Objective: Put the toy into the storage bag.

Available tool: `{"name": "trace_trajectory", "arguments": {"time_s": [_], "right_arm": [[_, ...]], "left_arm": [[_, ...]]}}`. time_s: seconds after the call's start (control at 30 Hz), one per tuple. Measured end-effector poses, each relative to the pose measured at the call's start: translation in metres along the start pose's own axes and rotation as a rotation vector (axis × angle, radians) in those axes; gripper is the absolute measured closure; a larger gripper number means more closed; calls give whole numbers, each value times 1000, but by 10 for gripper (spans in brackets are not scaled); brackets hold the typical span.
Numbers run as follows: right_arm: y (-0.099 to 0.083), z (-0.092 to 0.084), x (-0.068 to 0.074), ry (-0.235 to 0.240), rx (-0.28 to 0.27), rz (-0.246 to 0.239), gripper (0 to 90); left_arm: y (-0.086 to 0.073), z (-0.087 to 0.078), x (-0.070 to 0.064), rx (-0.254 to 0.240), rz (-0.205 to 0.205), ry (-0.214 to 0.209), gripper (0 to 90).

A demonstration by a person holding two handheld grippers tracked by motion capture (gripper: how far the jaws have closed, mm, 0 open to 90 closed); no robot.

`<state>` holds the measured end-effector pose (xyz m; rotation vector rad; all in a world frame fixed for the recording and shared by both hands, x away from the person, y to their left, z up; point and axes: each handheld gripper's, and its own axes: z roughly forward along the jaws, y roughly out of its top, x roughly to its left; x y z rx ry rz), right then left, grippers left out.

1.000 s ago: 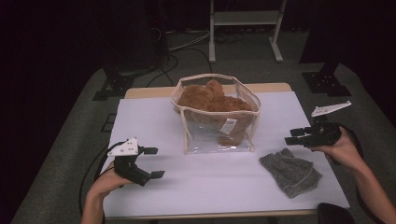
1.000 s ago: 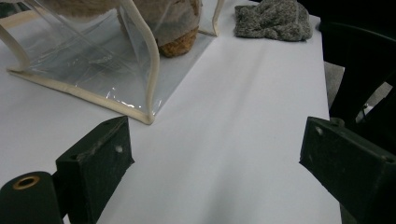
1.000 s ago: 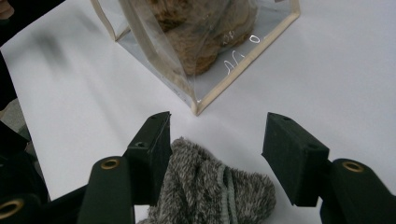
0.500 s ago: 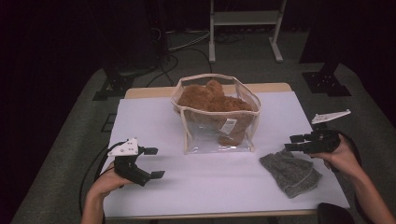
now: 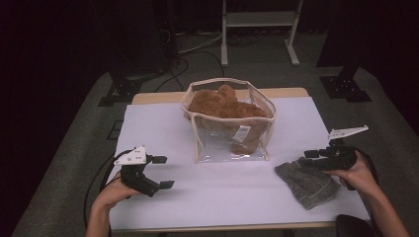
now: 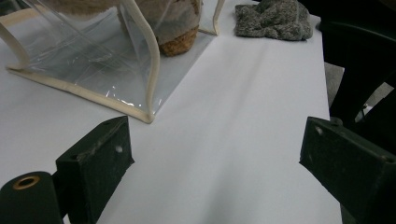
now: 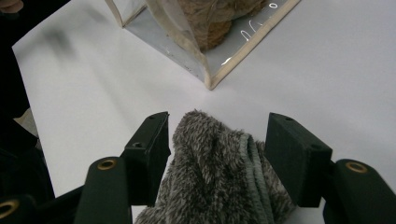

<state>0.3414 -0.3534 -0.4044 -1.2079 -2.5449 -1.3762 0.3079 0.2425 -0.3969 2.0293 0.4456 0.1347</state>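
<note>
A clear plastic bag (image 5: 230, 145) with cream piping stands at mid-table and holds a brown plush toy (image 5: 222, 103). A grey fuzzy cloth (image 5: 309, 185) lies crumpled at the front right. My right gripper (image 5: 304, 159) hovers low over the cloth's far left edge. In the right gripper view the cloth (image 7: 210, 177) lies between the spread jaws of the right gripper (image 7: 217, 144), which do not squeeze it. My left gripper (image 5: 164, 172) rests at the front left, open and with nothing in it. In the left gripper view its jaws (image 6: 219, 154) stand wide over bare table, the bag (image 6: 93, 60) ahead.
The white table (image 5: 222, 202) has bare surface between the bag and the front edge. Behind the table stand a white frame (image 5: 257, 19), dark stands and cables on the grey floor. A dark chair back (image 5: 353, 227) sits at the bottom right.
My right hand has sunk and moved left, so its gripper now sits over the grey cloth's edge. The left gripper, bag and cloth have stayed put.
</note>
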Motion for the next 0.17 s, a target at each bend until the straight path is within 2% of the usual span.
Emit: {"name": "trace_trajectory", "arguments": {"time_s": [0.17], "right_arm": [[-6, 5, 1, 4, 0, 3, 383]], "left_arm": [[0, 0, 0, 1, -2, 0, 82]]}}
